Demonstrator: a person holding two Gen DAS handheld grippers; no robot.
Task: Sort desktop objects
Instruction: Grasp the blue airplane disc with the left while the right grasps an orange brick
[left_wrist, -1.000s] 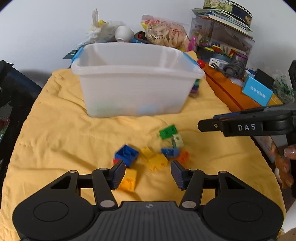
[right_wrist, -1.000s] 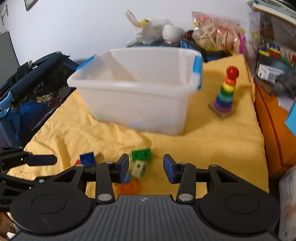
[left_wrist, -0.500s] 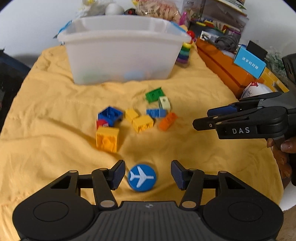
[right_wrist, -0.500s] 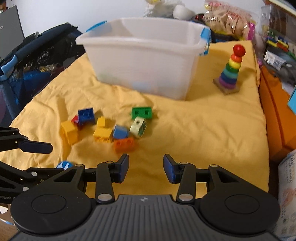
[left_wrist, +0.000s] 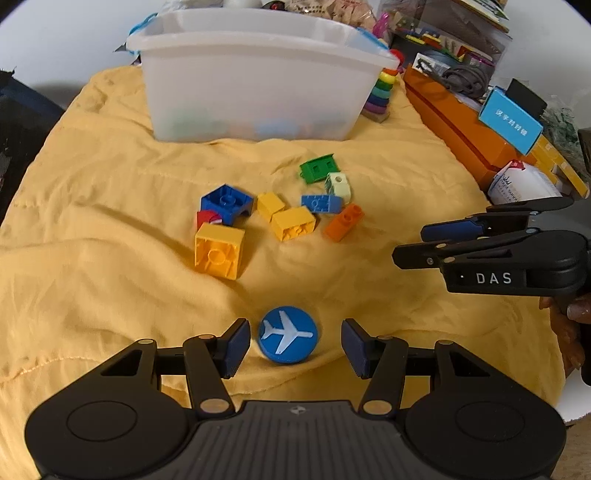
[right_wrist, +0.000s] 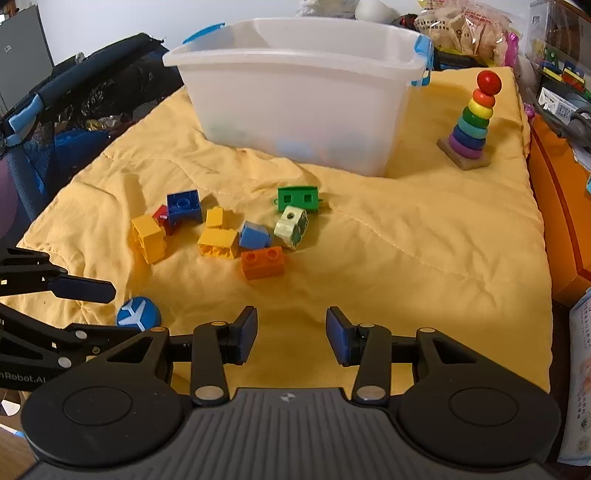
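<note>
Several toy bricks lie loose on a yellow cloth (left_wrist: 92, 221): a large yellow brick (left_wrist: 218, 254), a dark blue one (left_wrist: 226, 201), an orange one (left_wrist: 343, 222) (right_wrist: 263, 263) and a green one (left_wrist: 317, 168) (right_wrist: 297, 198). A blue disc with a white plane (left_wrist: 287, 339) (right_wrist: 137, 312) lies between the fingers of my left gripper (left_wrist: 291, 347), which is open and not touching it. My right gripper (right_wrist: 291, 334) is open over bare cloth, nearer than the bricks. A white plastic bin (left_wrist: 255, 74) (right_wrist: 299, 96) stands behind the bricks.
A rainbow ring stacker (right_wrist: 471, 122) stands right of the bin. Orange boxes (left_wrist: 461, 129) and clutter line the right edge. A dark mesh bag (right_wrist: 74, 107) sits off the cloth's left side. A hand (left_wrist: 569, 325) holds the right gripper.
Both views have tilted down and pulled back: the bin and bricks slid up the frames, and the blue plane disc has come into sight between the left fingers.
</note>
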